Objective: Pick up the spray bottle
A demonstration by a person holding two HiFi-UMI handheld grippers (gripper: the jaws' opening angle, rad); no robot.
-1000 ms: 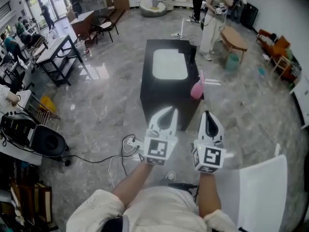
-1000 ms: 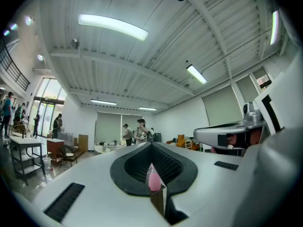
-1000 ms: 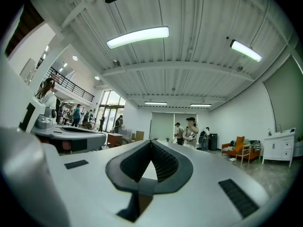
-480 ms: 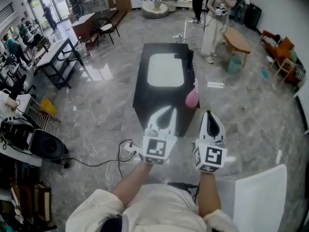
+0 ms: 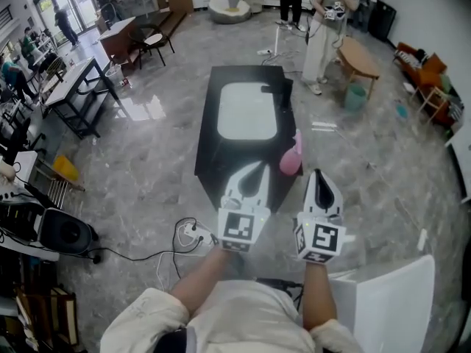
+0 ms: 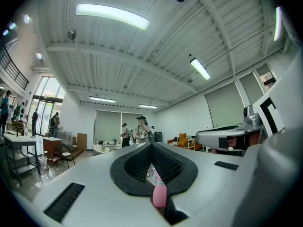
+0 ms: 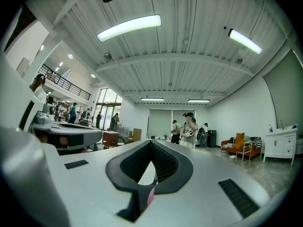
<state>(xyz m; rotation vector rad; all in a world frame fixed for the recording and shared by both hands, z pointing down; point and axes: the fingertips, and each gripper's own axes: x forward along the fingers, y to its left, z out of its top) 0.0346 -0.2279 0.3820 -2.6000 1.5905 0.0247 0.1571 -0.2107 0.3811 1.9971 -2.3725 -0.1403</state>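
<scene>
Tongs closed, empty: left gripper [image 5: 259, 167], right gripper [image 5: 316, 173].
I read spray bottle [image 5: 289, 159] upright, long axis vertical, at near right corner of table [image 5: 212, 162]; nozzle heading unclear.

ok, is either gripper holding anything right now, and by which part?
Nothing is held. The left gripper and right gripper are both shut and empty, short of the pink spray bottle, which stands untouched at the black table's near edge.
</scene>
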